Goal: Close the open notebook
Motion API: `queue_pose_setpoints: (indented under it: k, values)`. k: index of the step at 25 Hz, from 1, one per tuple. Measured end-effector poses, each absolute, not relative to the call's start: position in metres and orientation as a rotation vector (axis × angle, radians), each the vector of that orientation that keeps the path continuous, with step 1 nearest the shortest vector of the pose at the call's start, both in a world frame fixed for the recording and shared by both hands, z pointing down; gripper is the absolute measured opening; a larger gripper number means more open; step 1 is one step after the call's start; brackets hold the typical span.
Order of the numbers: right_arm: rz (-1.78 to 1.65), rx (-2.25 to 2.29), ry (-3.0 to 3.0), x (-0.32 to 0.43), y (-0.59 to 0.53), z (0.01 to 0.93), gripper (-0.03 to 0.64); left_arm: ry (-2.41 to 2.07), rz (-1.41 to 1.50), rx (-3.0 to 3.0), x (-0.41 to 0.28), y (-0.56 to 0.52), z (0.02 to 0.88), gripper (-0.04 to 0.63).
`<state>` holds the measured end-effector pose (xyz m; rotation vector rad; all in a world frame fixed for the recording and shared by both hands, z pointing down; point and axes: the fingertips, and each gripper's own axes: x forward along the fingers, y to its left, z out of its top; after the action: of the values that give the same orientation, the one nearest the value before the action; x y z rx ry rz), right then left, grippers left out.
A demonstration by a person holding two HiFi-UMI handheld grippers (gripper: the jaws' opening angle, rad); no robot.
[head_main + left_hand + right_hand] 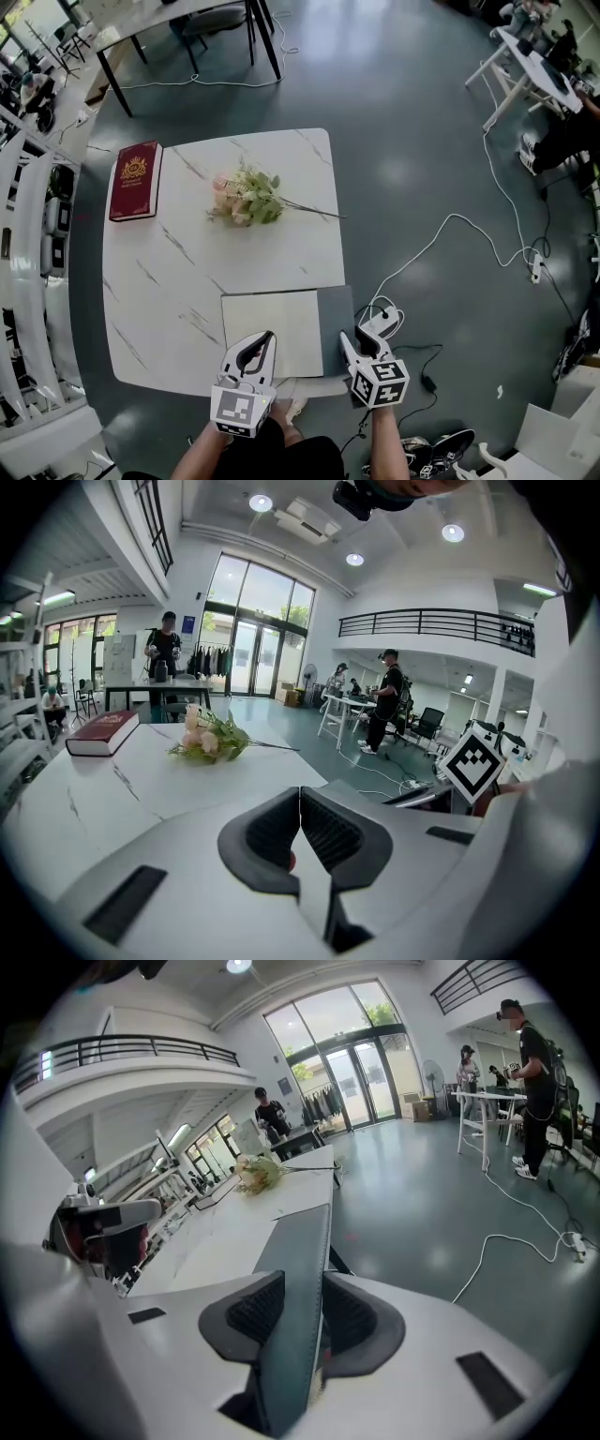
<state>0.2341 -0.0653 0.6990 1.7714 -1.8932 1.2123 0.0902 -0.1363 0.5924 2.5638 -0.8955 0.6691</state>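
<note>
**Thin cover pinched, ready to fold**

The notebook [281, 330] is lying open at the lower centre of the head view, on the near edge of the white table [169, 281]. The right gripper [302, 1312] is clamping narrowly on the edge of its grey cover [302, 1251]. The left gripper [300, 803] is pinching shut on what looks like a pale page [272, 323].

The cover is looking thin, light and fairly stiff, so it is probably hinging over easily. Its outer edge is the sensible hold. The paper is likely creasing if dragged.

Both grippers are hiding the notebook's near edge, so its spine and thickness are hard to judge.
</note>
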Motion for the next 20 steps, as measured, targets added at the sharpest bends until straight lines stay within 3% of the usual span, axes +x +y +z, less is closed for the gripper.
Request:
queue_pose_setpoints:
  k: [20]
  values:
    - [1.084, 1.78, -1.983, 0.216, -0.063, 0.635, 0.074, -1.022, 0.575, 2.593, 0.052, -0.125, 0.539, 0.025]
